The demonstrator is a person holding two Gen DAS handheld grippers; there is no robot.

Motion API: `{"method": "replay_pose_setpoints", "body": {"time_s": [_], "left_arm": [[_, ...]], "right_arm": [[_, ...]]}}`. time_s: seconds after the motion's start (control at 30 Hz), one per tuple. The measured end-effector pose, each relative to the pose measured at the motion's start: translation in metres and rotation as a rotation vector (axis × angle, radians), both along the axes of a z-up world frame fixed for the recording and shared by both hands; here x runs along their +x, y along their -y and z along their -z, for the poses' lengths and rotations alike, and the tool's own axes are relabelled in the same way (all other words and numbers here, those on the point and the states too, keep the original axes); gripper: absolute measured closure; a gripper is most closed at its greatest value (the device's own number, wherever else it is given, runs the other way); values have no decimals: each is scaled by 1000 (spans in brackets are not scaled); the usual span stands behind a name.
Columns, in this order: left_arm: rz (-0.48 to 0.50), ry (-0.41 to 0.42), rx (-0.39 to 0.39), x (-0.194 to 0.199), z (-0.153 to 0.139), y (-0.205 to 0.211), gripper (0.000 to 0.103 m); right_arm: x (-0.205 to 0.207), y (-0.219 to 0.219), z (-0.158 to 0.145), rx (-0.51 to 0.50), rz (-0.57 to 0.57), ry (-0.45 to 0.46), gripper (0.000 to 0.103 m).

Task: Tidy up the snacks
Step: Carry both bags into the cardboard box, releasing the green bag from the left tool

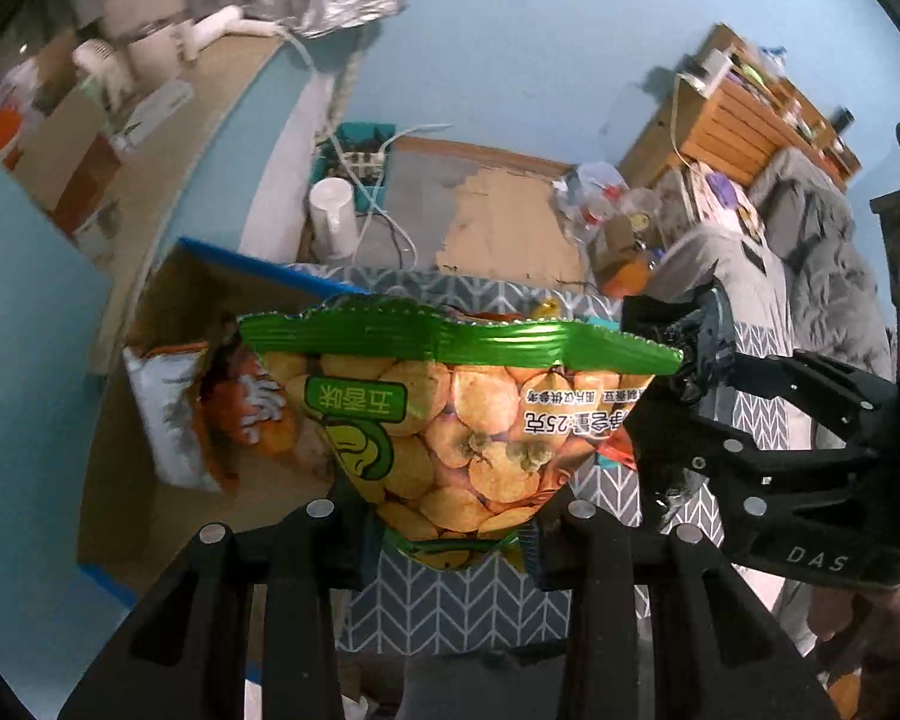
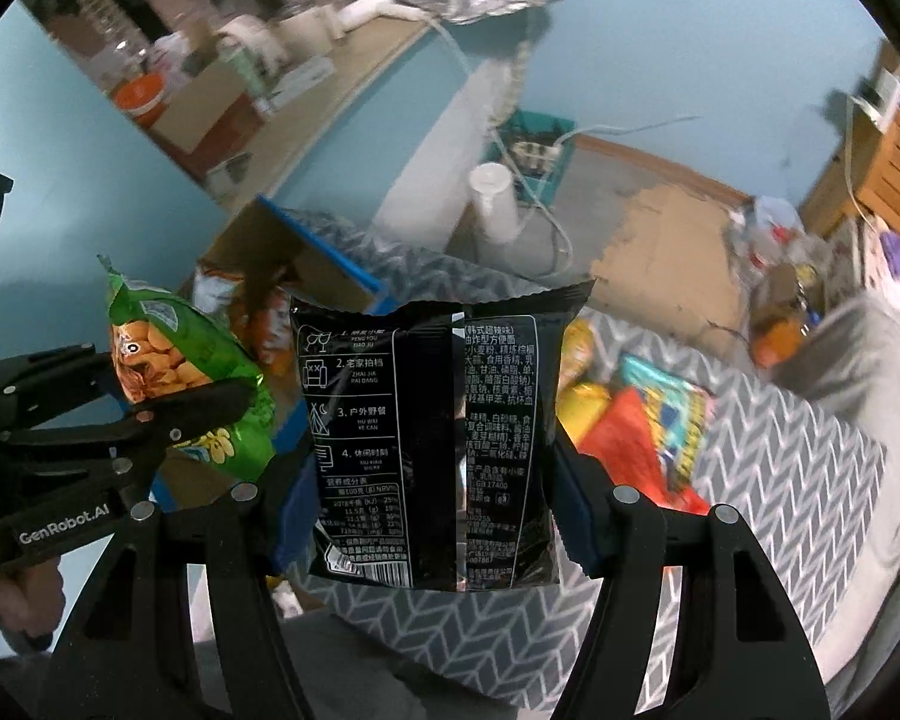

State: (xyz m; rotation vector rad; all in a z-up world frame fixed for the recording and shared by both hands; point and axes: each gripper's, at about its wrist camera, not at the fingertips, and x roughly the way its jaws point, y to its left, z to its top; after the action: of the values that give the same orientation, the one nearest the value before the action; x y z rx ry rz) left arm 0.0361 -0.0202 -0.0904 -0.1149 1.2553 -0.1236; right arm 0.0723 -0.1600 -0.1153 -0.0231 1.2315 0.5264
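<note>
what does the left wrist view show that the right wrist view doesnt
Left wrist view only: the green snack bag seen face-on, pinched at its bottom edge in the left tongs.
Right wrist view only: the black snack bag clamped in the right tongs, and loose snack packs on the chevron cloth.
Both: the cardboard box, the white cup.

A grey chevron-patterned surface [image 2: 780,468] carries red, yellow and teal snack packets [image 2: 636,420].

My room is dim with a cool bluish cast; both fisheye views bend hard toward black corners, the background smears with motion blur, and glare streaks the green snack bag [image 1: 450,420]
</note>
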Motion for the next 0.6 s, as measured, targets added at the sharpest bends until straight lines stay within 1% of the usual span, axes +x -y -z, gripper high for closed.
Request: {"method": "replay_pose_setpoints", "body": {"time_s": [0.1,0.33,0.6], "left_arm": [[-56,-6,-22,-3,0,-21,66],[-146,-11,-27,-13,2,-61,66],[-218,-43,7,-21,19,-104,66]], "right_arm": [[6,-18,-1,4,-41,6,36],[16,-66,3,12,-138,-3,36],[25,-118,12,13,-215,-15,36]]}}
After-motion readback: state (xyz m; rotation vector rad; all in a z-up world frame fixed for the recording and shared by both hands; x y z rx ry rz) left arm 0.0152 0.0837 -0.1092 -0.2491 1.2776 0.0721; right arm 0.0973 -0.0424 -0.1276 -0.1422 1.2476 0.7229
